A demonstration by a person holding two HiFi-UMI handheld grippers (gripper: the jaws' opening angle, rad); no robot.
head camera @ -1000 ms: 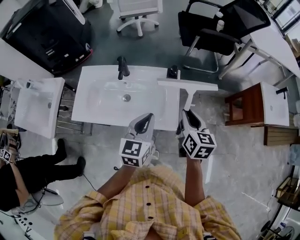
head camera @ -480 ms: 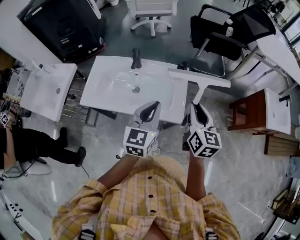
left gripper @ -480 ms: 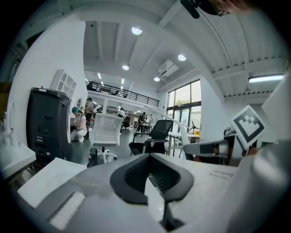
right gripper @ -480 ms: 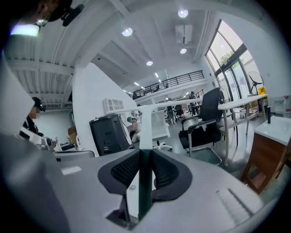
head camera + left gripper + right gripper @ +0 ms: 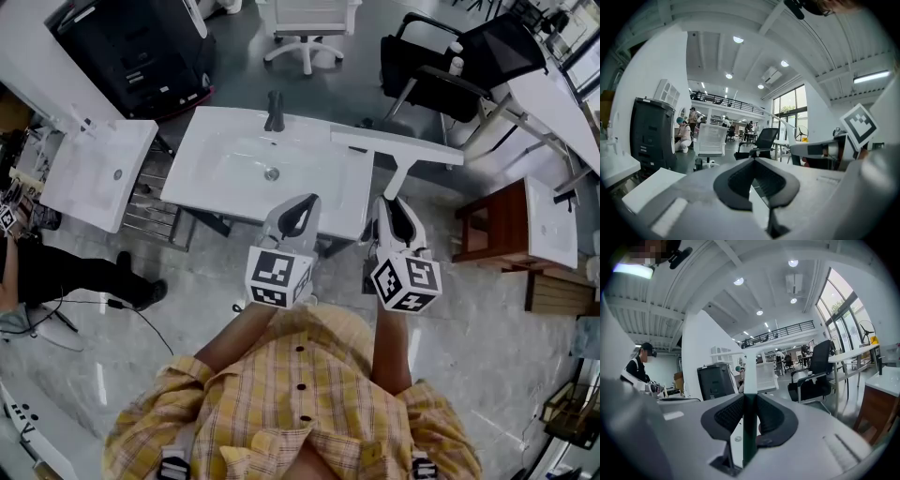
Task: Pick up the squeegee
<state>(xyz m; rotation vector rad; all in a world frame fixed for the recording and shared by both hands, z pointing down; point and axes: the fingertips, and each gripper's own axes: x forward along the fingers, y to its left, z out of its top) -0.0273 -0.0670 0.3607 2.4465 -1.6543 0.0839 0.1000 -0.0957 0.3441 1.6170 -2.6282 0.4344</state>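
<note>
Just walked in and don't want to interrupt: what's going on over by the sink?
A person in a yellow plaid shirt stands at the white sink basin with a gripper in each hand. The right gripper is shut on the handle of the white squeegee, holding it clear of the basin with the blade farthest from the person. The left gripper is alongside, jaws together on nothing. The pick-up looks done.
</note>
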